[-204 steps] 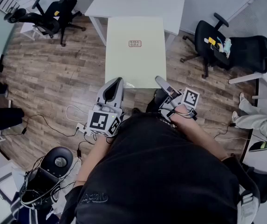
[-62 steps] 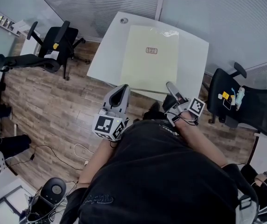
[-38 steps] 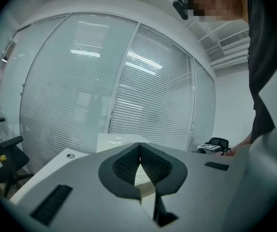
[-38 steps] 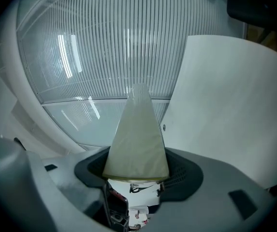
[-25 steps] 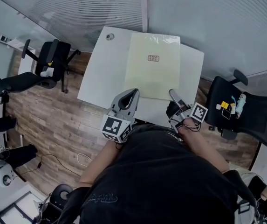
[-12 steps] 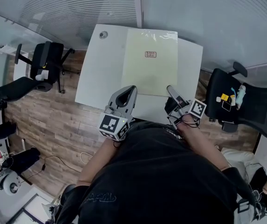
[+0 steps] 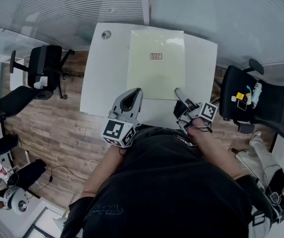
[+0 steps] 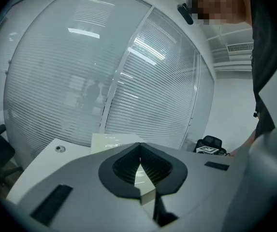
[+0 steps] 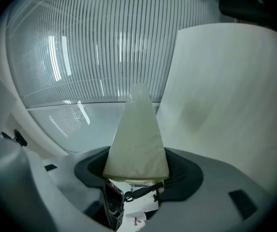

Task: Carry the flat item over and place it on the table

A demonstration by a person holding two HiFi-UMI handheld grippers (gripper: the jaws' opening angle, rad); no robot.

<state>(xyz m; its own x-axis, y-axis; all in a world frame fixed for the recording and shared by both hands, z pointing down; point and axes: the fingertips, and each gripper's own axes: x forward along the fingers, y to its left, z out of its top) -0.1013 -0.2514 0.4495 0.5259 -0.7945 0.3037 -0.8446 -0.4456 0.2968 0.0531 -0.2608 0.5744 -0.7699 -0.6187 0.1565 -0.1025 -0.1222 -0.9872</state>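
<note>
Flat item point(image 7: 155, 71) over table point(image 7: 99, 78), label point(image 7: 156, 56) illegible, left gripper point(image 7: 137, 90) and right gripper point(image 7: 178, 91) fingers clamping it

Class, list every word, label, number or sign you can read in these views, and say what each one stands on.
Label on the flat panel: printed marks, too small to read.
Cubes on the left gripper and right gripper: black-and-white square patterns, no words.
No other text can be made out in any view.
</note>
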